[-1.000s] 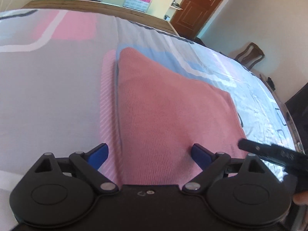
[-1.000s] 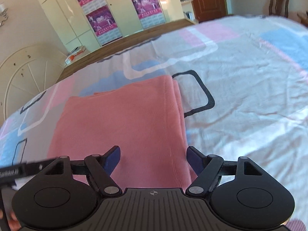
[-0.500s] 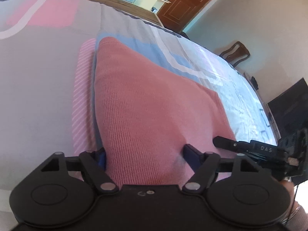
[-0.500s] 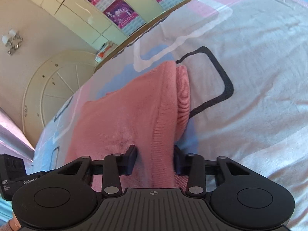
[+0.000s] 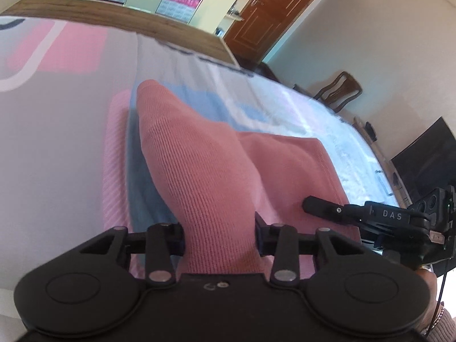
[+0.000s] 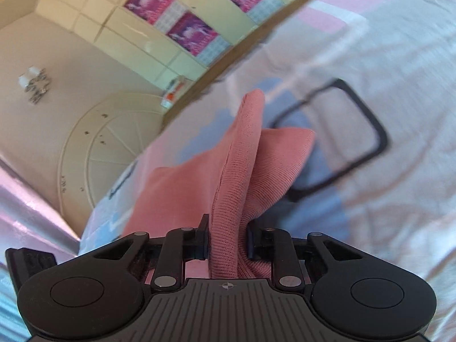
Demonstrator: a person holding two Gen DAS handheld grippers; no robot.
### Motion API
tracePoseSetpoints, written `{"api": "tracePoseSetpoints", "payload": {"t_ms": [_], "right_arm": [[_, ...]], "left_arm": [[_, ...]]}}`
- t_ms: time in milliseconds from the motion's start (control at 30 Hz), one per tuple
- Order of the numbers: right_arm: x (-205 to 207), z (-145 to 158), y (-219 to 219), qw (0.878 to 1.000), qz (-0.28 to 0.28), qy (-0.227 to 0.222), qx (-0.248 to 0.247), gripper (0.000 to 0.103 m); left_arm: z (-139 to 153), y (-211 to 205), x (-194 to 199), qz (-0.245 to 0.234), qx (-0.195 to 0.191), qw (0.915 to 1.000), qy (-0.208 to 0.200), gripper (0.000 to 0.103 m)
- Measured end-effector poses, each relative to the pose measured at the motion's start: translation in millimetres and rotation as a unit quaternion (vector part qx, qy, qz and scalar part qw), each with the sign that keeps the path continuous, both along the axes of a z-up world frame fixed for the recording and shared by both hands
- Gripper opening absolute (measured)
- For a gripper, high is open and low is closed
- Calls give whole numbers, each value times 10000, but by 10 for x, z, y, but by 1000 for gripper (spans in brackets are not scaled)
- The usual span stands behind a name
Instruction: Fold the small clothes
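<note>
Both claws are pinching the pink knit garment [image 5: 205,171] right now. The left claw [image 5: 219,235] has a bunched ridge of it between its jaws at the bottom middle of its frame, jaws closing in on the fabric. The right claw [image 6: 226,242] is narrower, closing on a thin raised fold of the garment [image 6: 242,154]. The rest of it lies on the bed [image 5: 57,131] with the patterned sheet. The right claw also shows at the lower right of the left view [image 5: 313,203].
</note>
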State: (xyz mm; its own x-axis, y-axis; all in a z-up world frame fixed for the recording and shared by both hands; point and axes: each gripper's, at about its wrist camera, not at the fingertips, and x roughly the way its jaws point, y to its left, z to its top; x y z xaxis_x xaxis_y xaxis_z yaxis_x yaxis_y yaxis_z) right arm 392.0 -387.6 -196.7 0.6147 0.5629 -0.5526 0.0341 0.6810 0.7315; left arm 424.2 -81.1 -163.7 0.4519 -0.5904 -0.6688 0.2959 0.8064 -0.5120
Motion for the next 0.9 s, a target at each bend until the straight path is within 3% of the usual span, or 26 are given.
{"api": "tracePoseSetpoints", "payload": {"t_ms": [200, 433, 667, 900], "right_arm": [[48, 384, 513, 9992, 283, -274, 46, 23], [233, 559, 1710, 9961, 729, -421, 258, 23], [513, 331, 3268, 9943, 933, -302, 414, 23], [731, -12, 4380, 9923, 1199, 26, 307, 23]], "left_arm": [[324, 439, -66, 211, -104, 9995, -217, 38], [590, 1603, -185, 622, 126, 9969, -456, 38], [541, 3045, -112, 916, 303, 9942, -469, 38], [267, 4001, -12, 998, 646, 9923, -352, 38]]}}
